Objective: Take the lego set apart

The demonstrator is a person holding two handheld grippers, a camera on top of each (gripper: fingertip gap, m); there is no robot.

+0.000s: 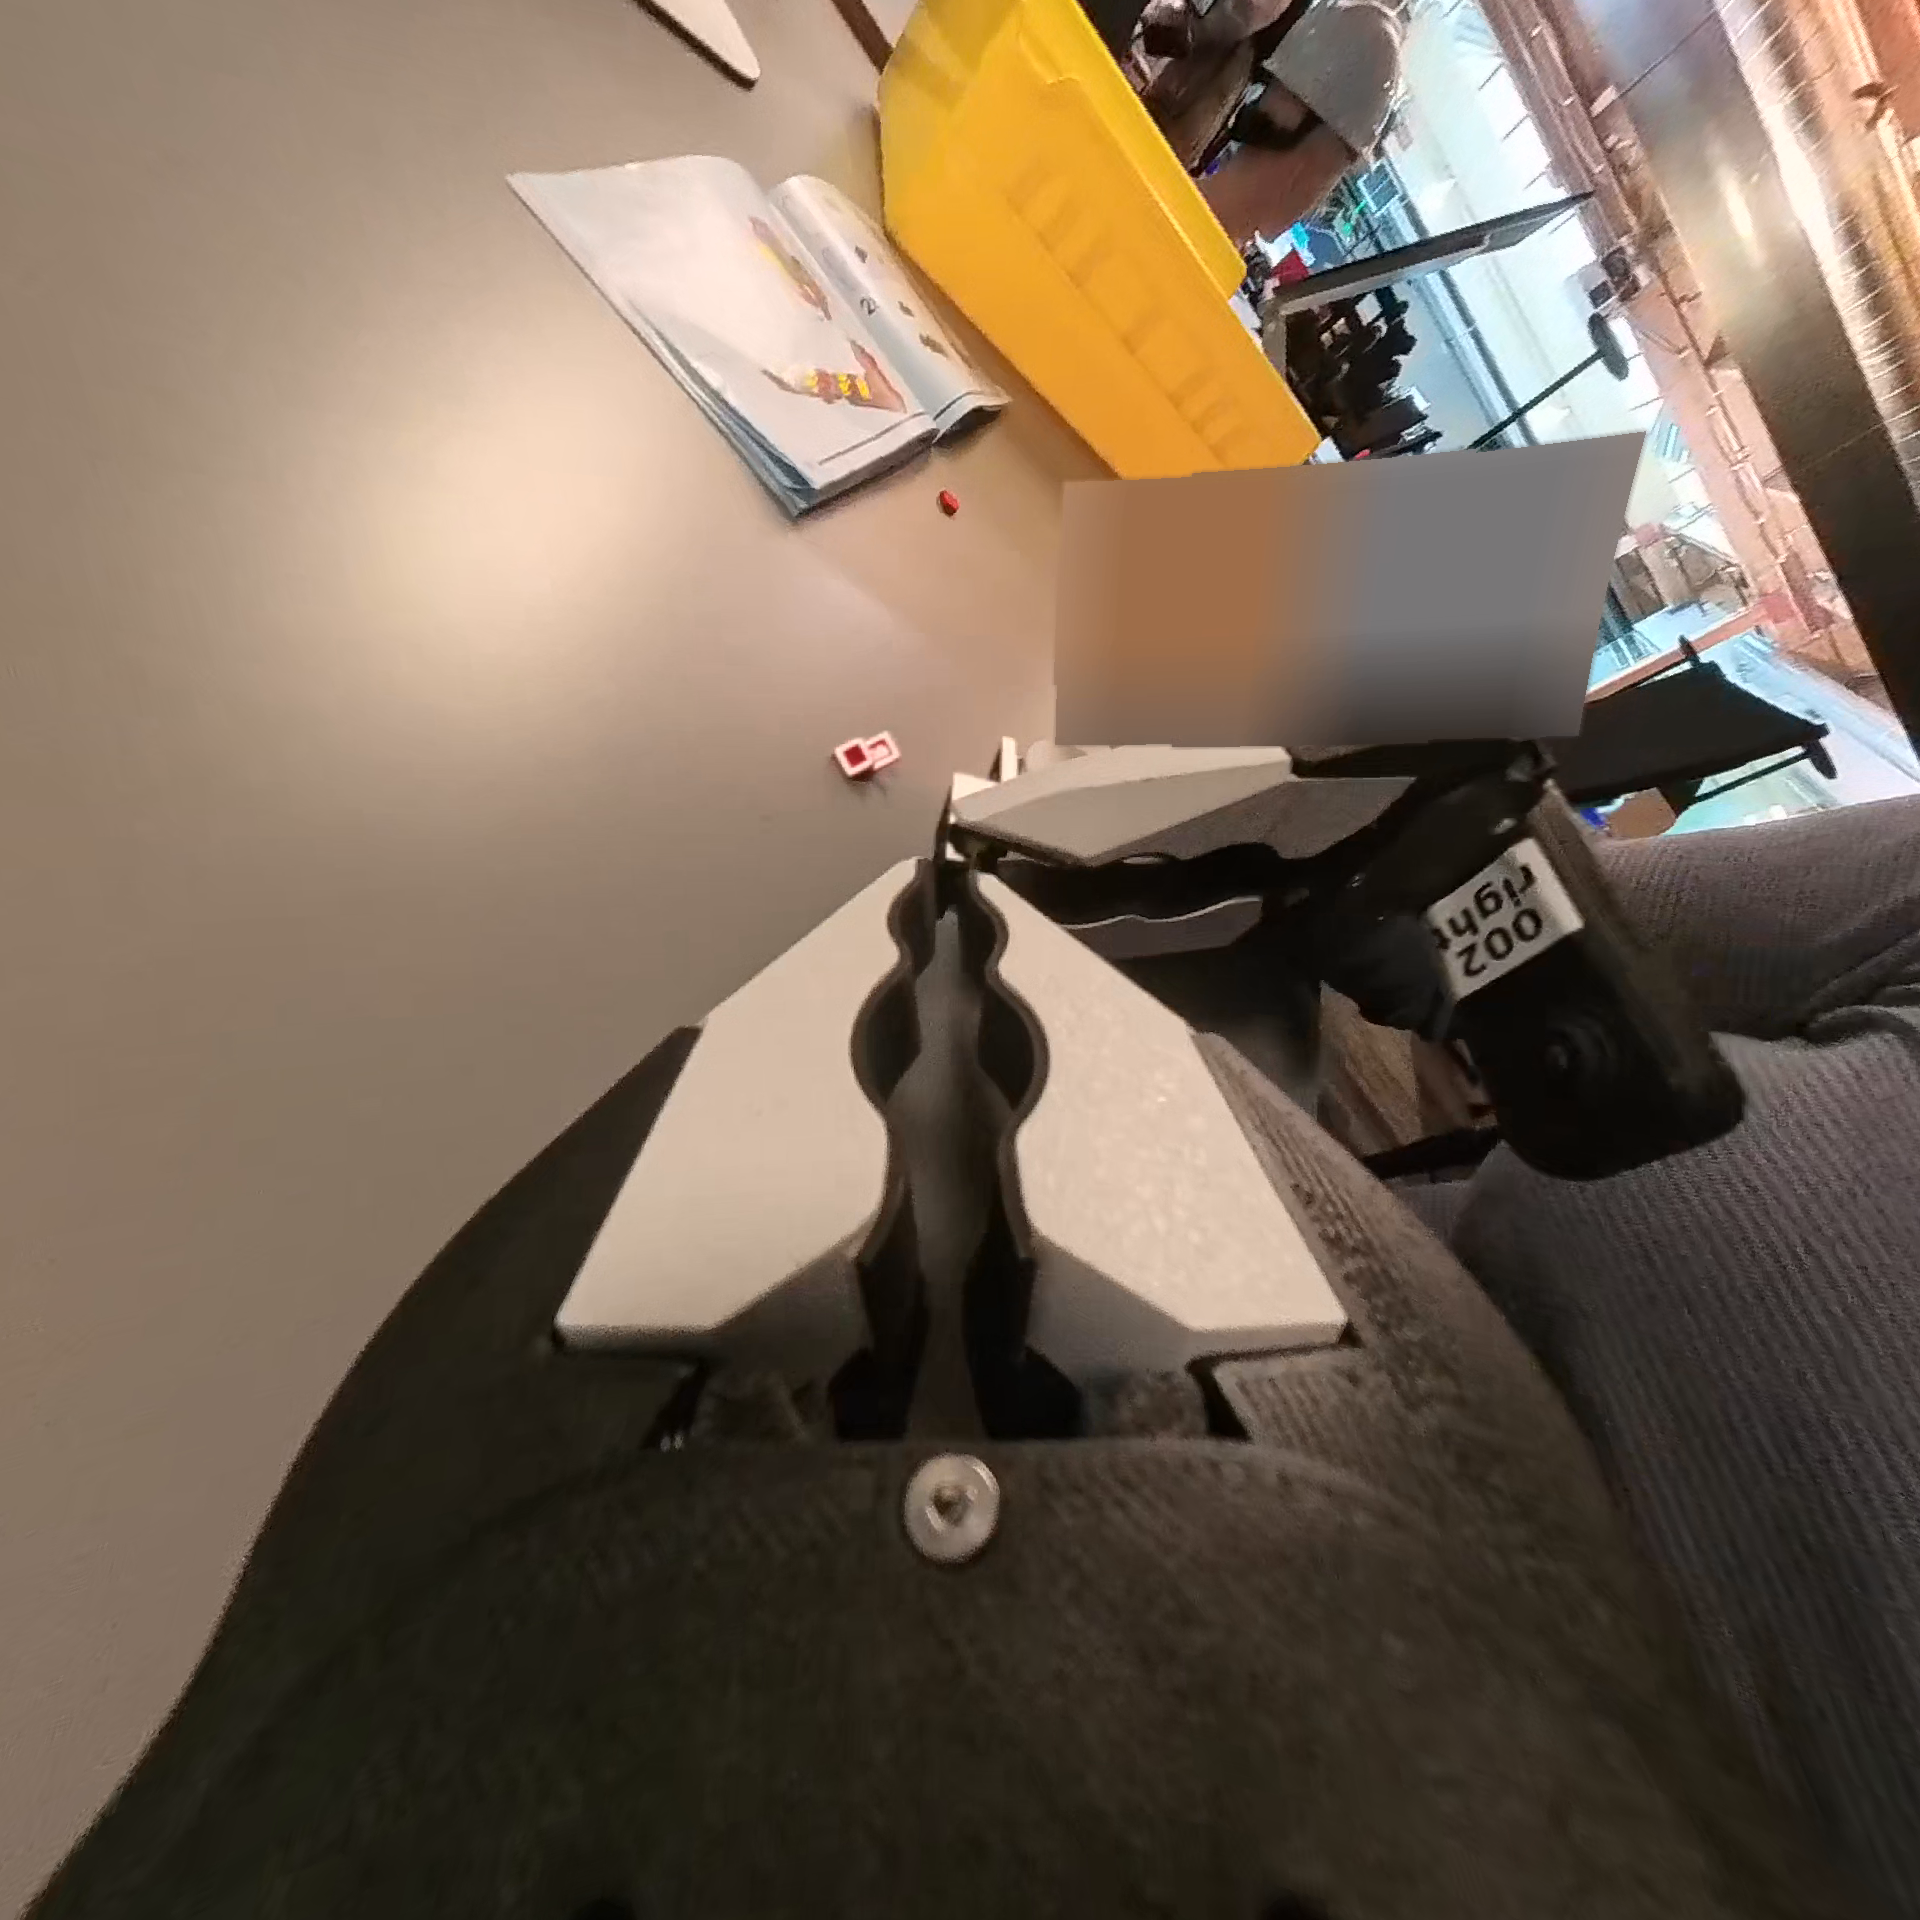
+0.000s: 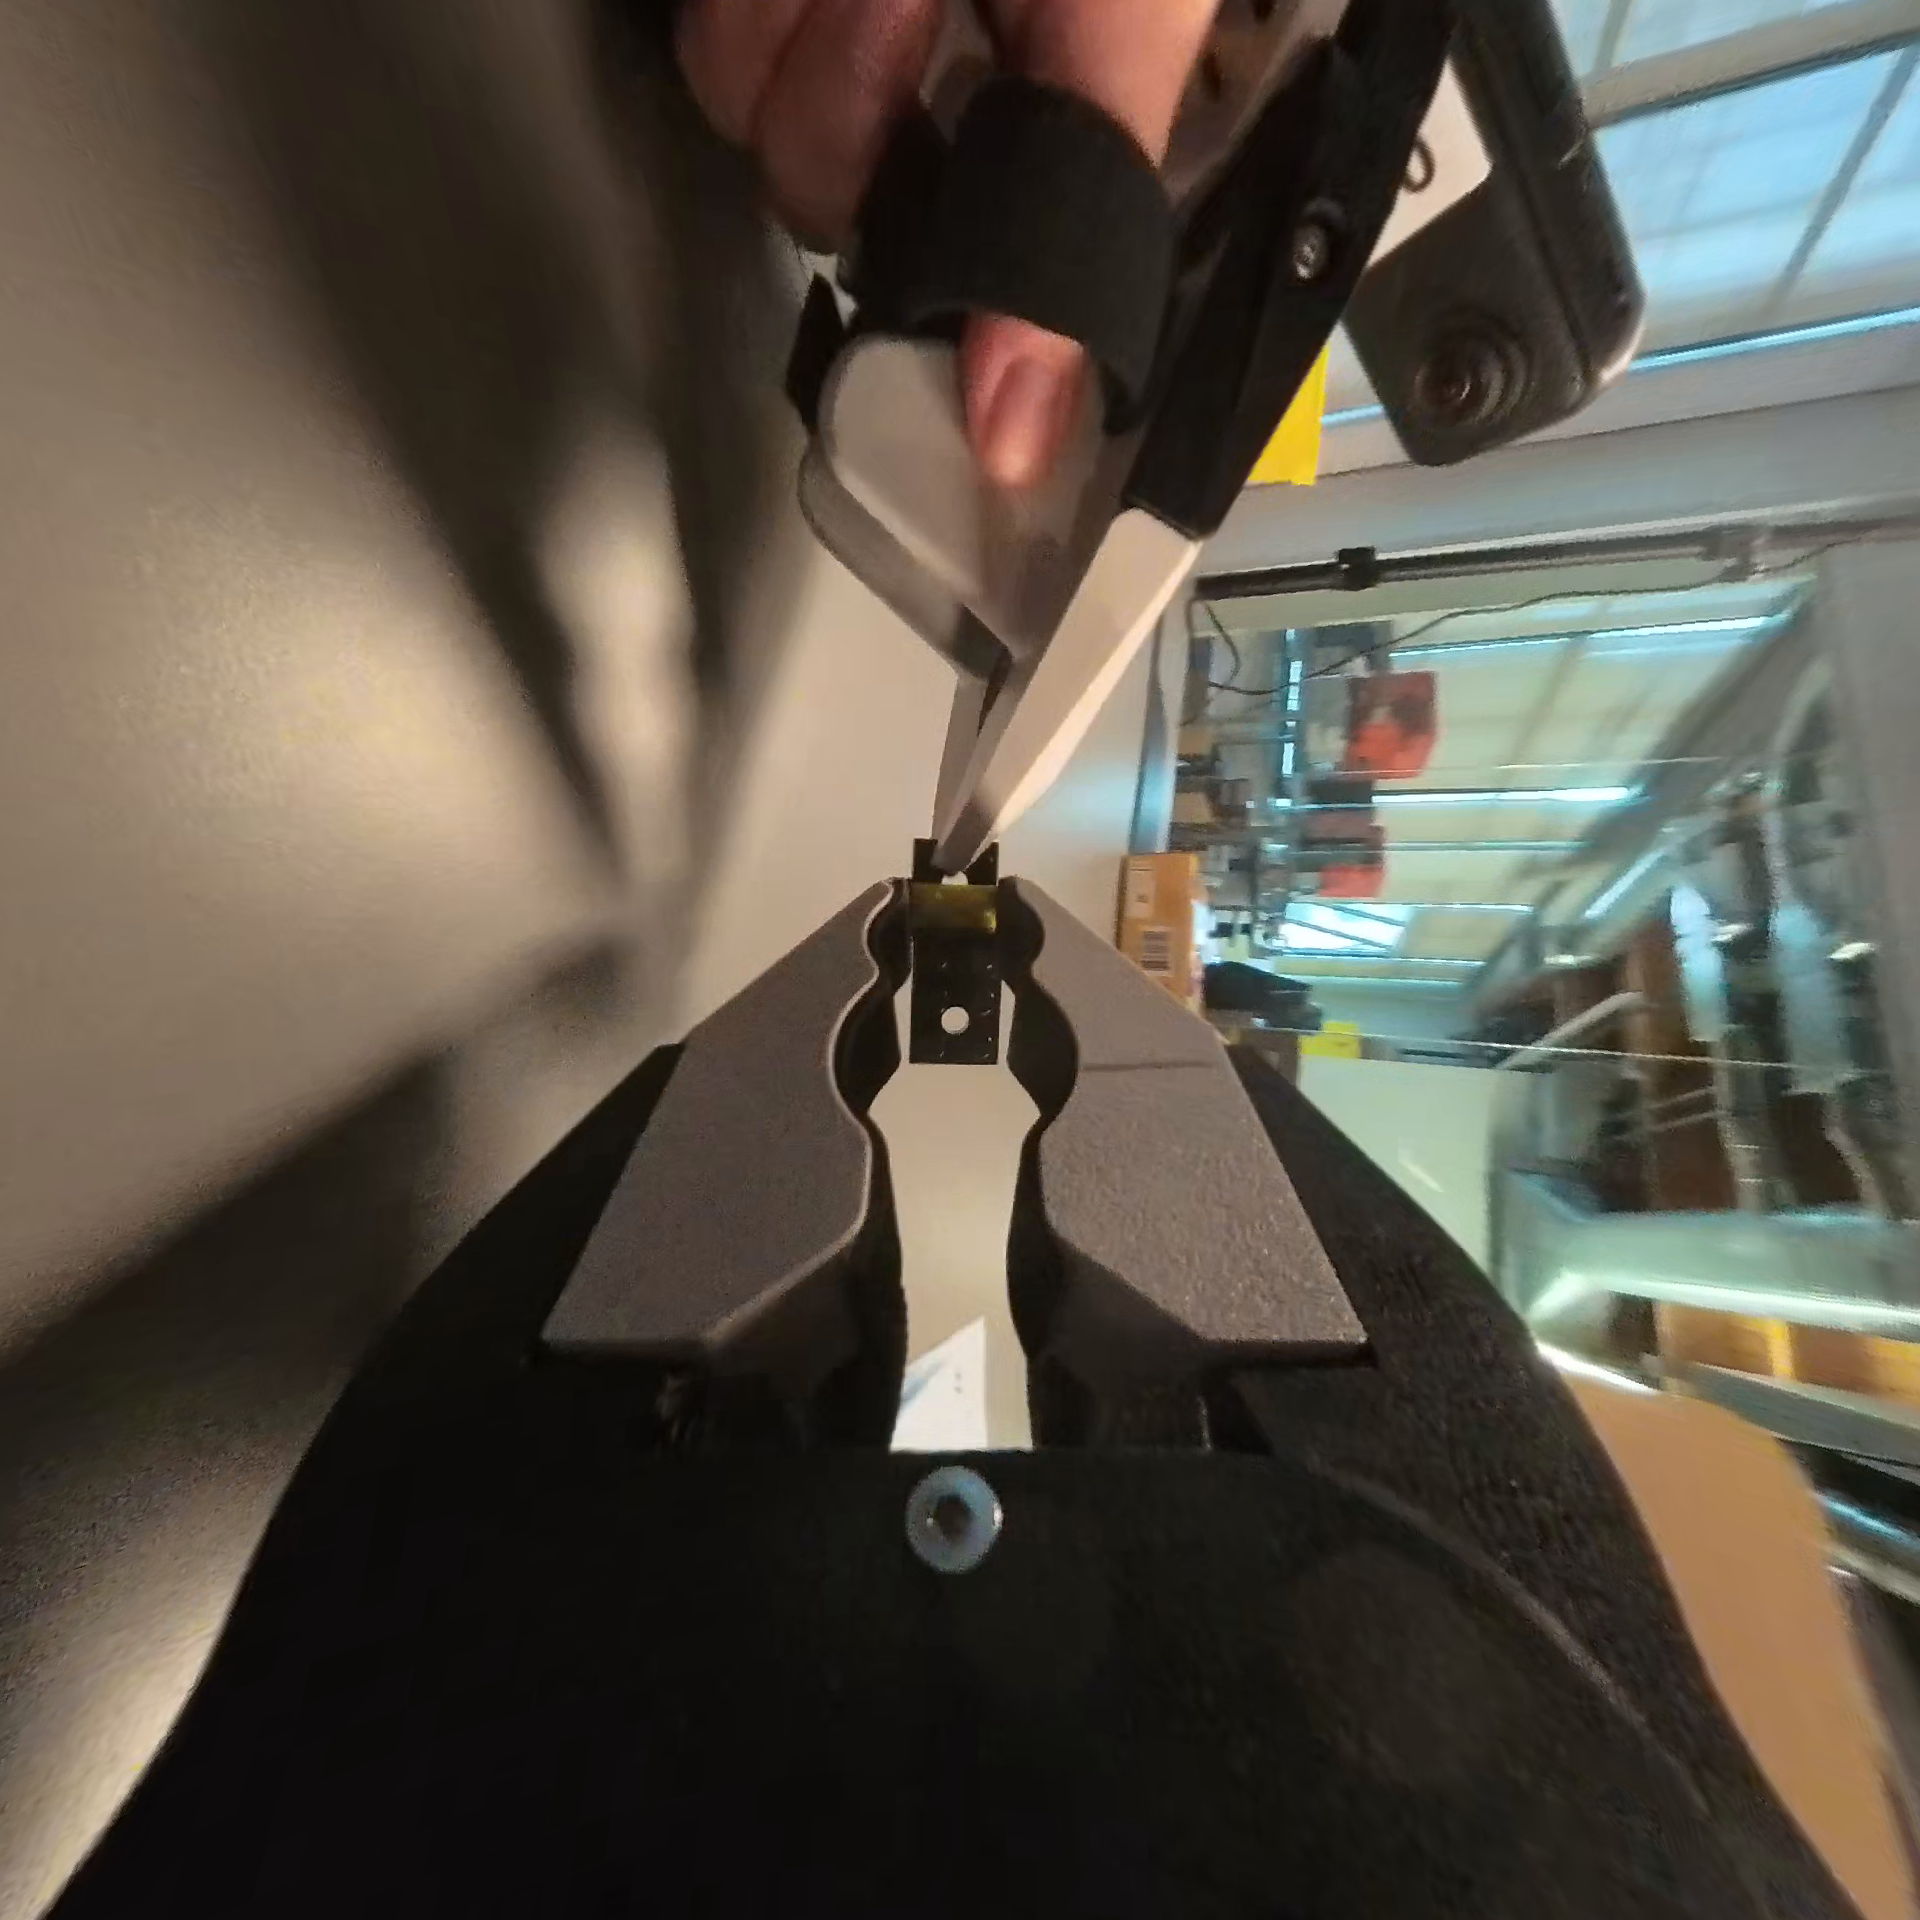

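Right gripper [image 2: 954,914] clamps my stiff, light black lego piece [image 2: 956,987] at its fingertips; left gripper [image 2: 961,850], tips together, pinches its far end.

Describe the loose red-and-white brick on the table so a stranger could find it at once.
Start at the yellow bin on the table, then the open booklet beside it. Nearer the grippers lies the brick: white-rimmed, unlike the tiny plain red piece by the booklet.

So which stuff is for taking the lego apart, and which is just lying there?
For the job: black lego piece, right gripper, left gripper.
Just lying about: instruction booklet, yellow bin, red brick, small red piece.
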